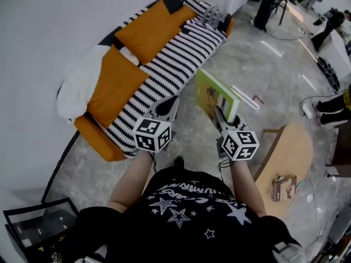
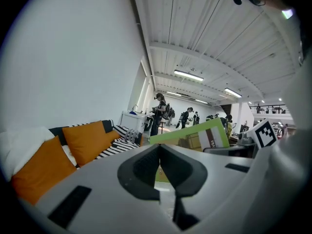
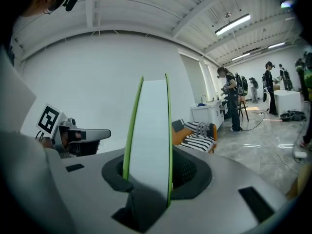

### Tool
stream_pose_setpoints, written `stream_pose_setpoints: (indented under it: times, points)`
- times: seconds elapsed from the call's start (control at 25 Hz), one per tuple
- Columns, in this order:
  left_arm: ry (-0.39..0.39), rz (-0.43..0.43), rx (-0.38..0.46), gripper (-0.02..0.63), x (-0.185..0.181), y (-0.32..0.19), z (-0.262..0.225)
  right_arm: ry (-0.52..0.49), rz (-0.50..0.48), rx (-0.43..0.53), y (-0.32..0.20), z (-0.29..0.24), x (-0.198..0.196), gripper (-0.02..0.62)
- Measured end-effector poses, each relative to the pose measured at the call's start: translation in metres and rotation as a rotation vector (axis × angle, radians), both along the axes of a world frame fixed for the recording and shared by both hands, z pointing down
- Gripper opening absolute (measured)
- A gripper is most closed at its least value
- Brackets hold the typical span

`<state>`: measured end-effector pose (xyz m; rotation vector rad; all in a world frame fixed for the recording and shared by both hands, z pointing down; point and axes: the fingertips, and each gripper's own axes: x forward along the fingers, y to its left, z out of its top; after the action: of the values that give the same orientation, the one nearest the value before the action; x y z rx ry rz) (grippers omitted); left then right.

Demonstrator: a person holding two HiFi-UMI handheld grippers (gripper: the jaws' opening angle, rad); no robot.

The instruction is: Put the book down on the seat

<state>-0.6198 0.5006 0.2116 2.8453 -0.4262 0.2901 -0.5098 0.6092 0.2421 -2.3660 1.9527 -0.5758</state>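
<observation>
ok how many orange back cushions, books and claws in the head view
orange back cushions: 2
book: 1
claws, left claw and right claw: 2
total: 5

White wall [image 1: 55,26] running left, grey marbled floor [image 1: 258,75] spreading, wooden table [image 1: 293,147] standing right, ceiling strip lights [image 2: 189,75] glowing.

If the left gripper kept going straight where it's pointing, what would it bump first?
Likely the green book, which shows just beyond the closed left gripper; if it misses, the striped sofa seat. Depth is unclear.
</observation>
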Motion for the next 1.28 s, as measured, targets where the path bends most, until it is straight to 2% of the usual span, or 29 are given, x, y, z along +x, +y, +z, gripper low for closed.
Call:
stream_pose_setpoints:
  times: [0.32, 0.56, 0.8, 1.28]
  points:
    - [0.004, 0.031, -0.005, 0.008, 0.021, -0.031, 0.001, -0.001, 0.031, -0.003, -0.021, 0.003, 0.015, 0.149]
    - [-0.014, 0.045, -0.013, 0.008, 0.053, -0.040, 0.010, -0.021, 0.044, -0.008, -0.030, 0.014, 0.048, 0.149]
    - [-0.025, 0.007, -0.018, 0.008, 0.101, -0.068, 0.015, -0.040, 0.015, -0.006, -0.066, 0.019, 0.105, 0.149]
    - [-0.045, -0.046, -0.019, 0.008, 0.231, -0.123, 0.013, -0.048, -0.061, -0.004, -0.136, 0.012, 0.235, 0.149]
